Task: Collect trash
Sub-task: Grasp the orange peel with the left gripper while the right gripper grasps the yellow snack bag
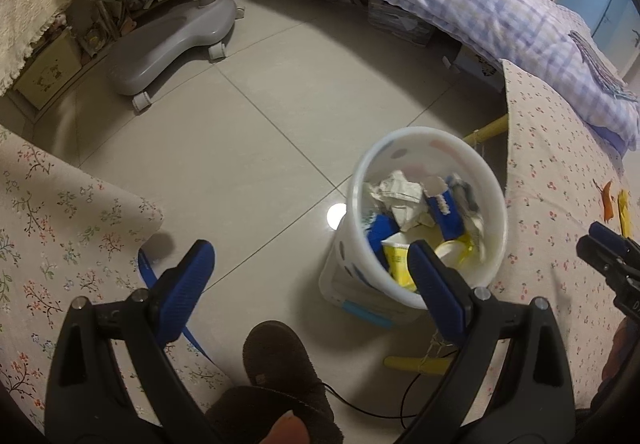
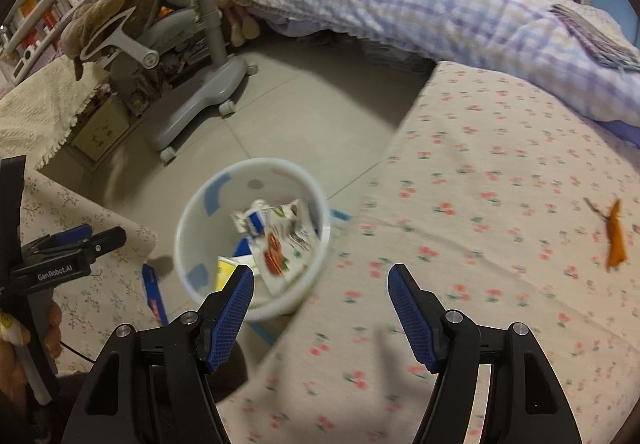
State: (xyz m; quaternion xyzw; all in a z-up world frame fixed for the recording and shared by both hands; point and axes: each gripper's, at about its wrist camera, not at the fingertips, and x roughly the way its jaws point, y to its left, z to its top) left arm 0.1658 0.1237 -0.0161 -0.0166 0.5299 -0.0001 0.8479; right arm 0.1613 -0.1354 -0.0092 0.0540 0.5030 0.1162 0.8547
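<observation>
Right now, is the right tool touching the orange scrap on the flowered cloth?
Apart. The right wrist view shows the open right tool empty, with bare cloth between it and the orange scrap.

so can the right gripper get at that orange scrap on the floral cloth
Probably yes. The right gripper has its jaws open and empty above the floral cloth, and the orange scrap lies bare off to its right with nothing between them.

Pale grey floor tiles (image 1: 256,132) are catching a small bright glare from a lamp overhead. A grey wheeled chair (image 2: 200,104) is standing by a bookshelf (image 2: 44,4), and a checked lilac quilt (image 1: 460,0) is spilling over the bed behind flowered cloth (image 2: 500,204).
</observation>
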